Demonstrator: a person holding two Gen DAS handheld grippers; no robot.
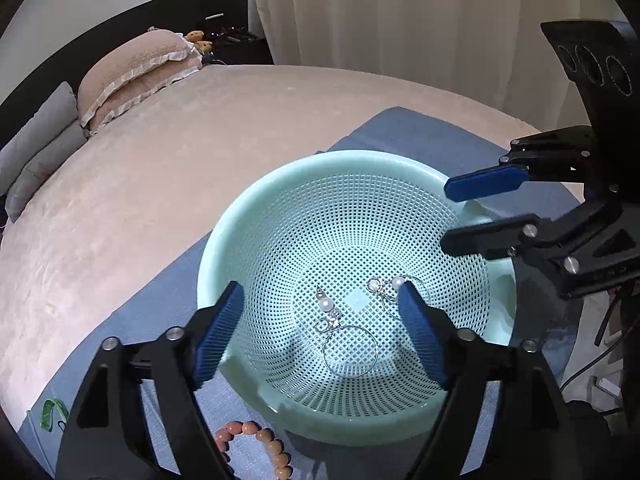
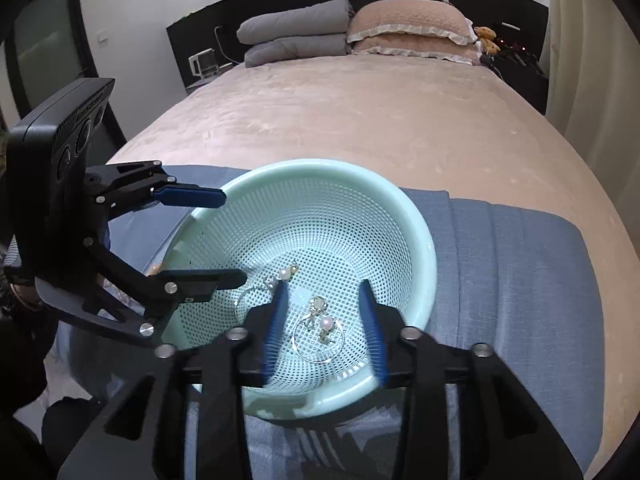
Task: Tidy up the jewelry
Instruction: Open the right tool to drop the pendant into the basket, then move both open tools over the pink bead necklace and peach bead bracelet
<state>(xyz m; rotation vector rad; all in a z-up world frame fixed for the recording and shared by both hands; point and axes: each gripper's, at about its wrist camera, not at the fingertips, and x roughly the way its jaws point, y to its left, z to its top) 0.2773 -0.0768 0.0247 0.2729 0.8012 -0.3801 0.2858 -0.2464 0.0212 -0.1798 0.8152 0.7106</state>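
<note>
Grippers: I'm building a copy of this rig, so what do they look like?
Both match. The left gripper and right gripper have black angular linkage arms, silver round screw heads and two flat blue ribbed pads. Each carries a black camera box with three round lenses.

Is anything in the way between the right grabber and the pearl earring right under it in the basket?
Nothing visible. The right gripper is open above the basket, and the earring lies bare on the mesh between its fingers. The left gripper hovers off to the side, by the other earring.
</note>
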